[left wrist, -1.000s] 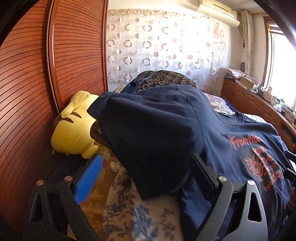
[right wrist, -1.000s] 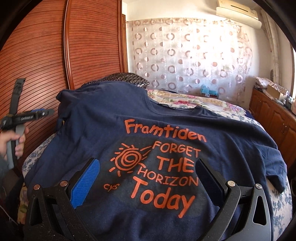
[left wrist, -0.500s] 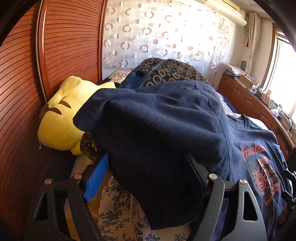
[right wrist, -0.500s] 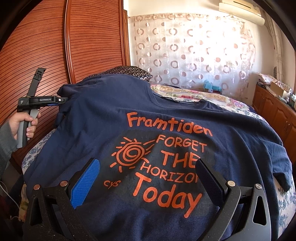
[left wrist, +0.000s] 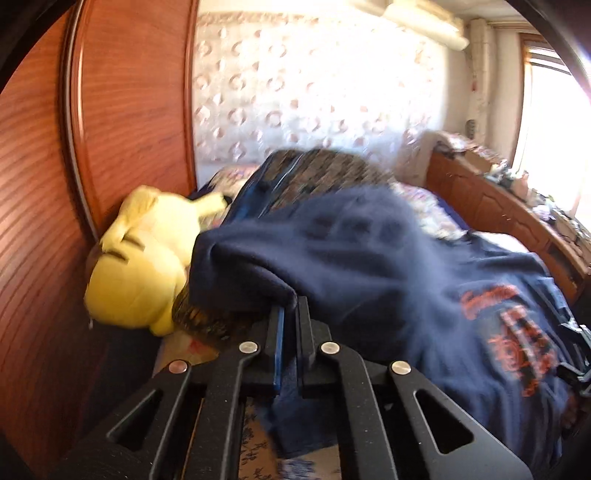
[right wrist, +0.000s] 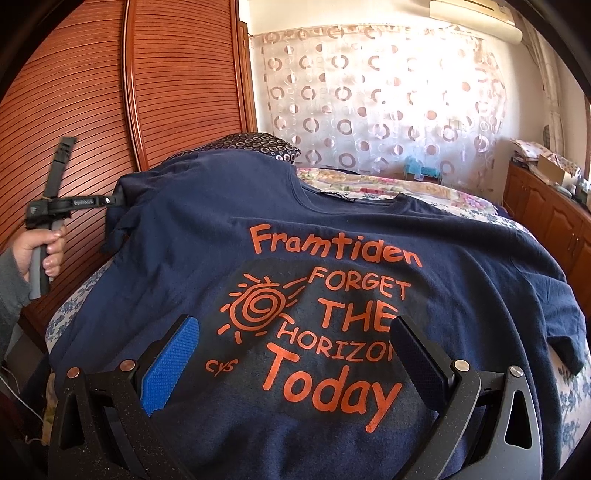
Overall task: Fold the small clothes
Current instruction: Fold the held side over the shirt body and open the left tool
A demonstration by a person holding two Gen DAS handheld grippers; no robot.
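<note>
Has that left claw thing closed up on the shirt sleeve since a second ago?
Yes. The left gripper has shut on the sleeve of the navy T-shirt; its fingers, earlier spread apart, now meet, with the yellow plush toy still beside it.

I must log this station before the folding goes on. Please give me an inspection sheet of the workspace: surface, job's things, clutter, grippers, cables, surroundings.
Surface: bed with a flowered sheet, mostly covered by the shirt.
Job's things: navy T-shirt with orange print, spread front-up; its sleeve is lifted at the left side.
Clutter: yellow plush toy and patterned pillow at the head of the bed.
Grippers: left gripper shut on the sleeve; right gripper open, over the shirt's print.
Cables: thin white cable at the bed's left edge.
Surroundings: wooden slatted doors, circle-patterned curtain, wooden cabinets, air conditioner.
</note>
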